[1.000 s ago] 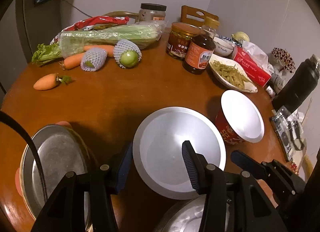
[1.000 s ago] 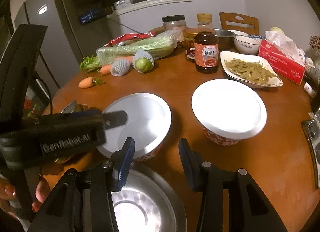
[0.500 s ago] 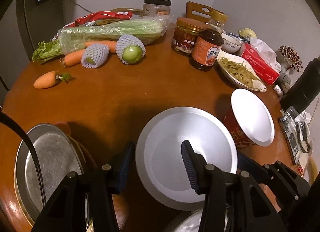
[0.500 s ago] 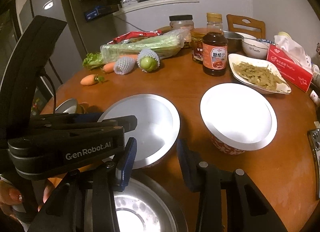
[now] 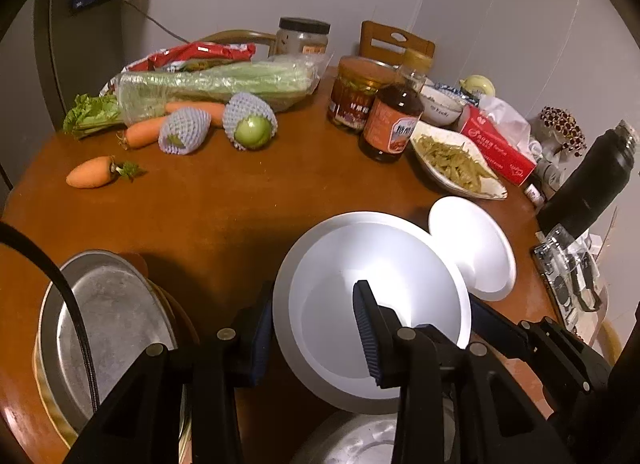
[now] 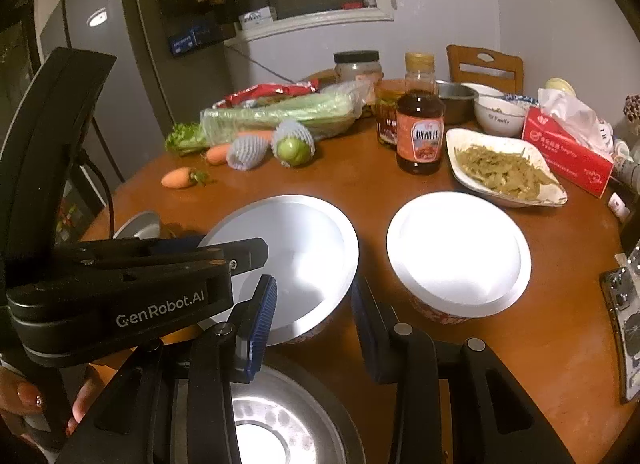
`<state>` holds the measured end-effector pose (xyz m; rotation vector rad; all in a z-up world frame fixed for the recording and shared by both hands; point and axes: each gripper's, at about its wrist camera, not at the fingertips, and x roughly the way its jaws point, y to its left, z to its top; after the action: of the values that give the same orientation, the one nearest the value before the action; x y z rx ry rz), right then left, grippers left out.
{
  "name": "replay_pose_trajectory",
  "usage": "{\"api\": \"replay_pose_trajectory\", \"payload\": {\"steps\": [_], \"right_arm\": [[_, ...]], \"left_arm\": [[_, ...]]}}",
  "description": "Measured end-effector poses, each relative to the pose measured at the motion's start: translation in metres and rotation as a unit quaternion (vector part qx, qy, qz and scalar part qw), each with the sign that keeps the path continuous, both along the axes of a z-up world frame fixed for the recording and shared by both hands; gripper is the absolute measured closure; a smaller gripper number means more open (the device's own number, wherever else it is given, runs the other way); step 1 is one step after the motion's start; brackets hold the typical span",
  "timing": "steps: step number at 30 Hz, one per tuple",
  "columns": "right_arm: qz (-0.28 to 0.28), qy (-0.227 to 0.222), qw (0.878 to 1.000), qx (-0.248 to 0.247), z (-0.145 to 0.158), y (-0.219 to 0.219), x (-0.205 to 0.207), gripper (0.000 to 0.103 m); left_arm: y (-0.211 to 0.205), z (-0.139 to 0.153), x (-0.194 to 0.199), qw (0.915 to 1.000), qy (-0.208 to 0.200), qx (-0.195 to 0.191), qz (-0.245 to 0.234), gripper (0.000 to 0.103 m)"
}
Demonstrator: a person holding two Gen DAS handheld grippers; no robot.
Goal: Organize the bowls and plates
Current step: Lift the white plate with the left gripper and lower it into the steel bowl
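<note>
One bowl point(image 5: 372, 304) between left jaws

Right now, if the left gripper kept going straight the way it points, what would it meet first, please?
Most likely the near white bowl: the left gripper already has one finger over its inside and one outside the rim. Depth is hard to judge.

table point(image 6: 400, 184): glossy wood | pan point(image 5: 108, 324): dull metal | bowl point(image 6: 456, 248): glossy white
</note>
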<state>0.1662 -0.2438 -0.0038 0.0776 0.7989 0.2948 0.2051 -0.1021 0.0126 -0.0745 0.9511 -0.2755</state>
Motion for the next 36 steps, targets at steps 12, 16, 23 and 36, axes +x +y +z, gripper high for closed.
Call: {"api": "replay_pose_trajectory", "payload": {"steps": [12, 16, 23, 36], "right_arm": [[0.013, -0.029, 0.999, 0.008, 0.026, 0.007, -0.024, 0.063], [0.012, -0.037, 0.999, 0.006, 0.034, 0.009, -0.035, 0.063], [0.010, -0.051, 0.999, 0.009, 0.049, 0.008, -0.060, 0.063], [0.008, -0.051, 0.999, 0.003, 0.058, 0.005, -0.107, 0.063]], "left_arm": [[0.008, 0.028, -0.029, 0.9995, -0.029, -0.012, 0.000, 0.064], [0.009, 0.036, -0.040, 0.9992, -0.037, -0.013, -0.004, 0.064], [0.010, 0.050, -0.066, 0.9985, -0.050, -0.017, -0.012, 0.064], [0.003, 0.051, -0.109, 0.9983, -0.052, -0.003, -0.027, 0.064]]}}
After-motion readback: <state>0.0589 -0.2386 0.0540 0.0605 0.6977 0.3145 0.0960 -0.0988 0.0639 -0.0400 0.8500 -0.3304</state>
